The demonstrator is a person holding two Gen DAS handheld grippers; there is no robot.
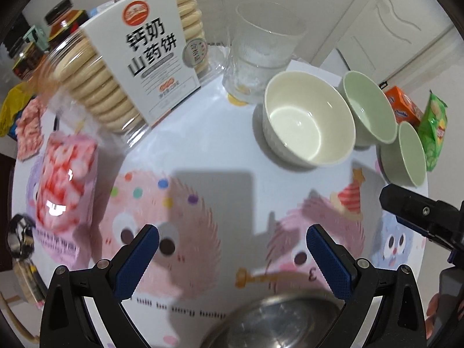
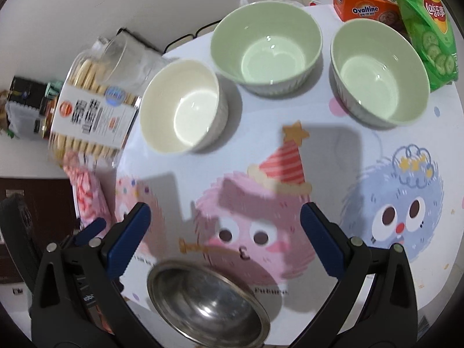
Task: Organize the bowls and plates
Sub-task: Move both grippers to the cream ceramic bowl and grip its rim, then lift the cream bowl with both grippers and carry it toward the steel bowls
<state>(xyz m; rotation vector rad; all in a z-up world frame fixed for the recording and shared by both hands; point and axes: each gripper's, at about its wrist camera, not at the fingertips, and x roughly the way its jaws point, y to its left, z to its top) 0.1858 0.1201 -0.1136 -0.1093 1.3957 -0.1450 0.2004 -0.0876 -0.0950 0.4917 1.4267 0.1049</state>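
Four bowls sit apart on the cartoon-print tablecloth (image 2: 377, 159): a steel bowl (image 2: 207, 304) at the near edge, a cream bowl (image 2: 181, 105) further in, and two green bowls (image 2: 266, 47) (image 2: 380, 72) at the back right. No plate shows in either view. The right gripper (image 2: 224, 236) hangs above the cloth with its jaws spread wide and nothing between them, the steel bowl just below its fingers. The left gripper (image 1: 232, 256) is likewise wide open and empty, over the same patch of cloth. Both views are smeared, so a grasp judged from here could land off the rim. The steel bowl lies close to the table edge, and a glancing touch might push it off. Clutter crowds the bowls: a biscuit tub (image 1: 121, 66) and a clear cup (image 1: 261, 49) stand near the cream bowl, a chip bag (image 2: 426, 26) beside the far green one, and a wide swing could knock them over.
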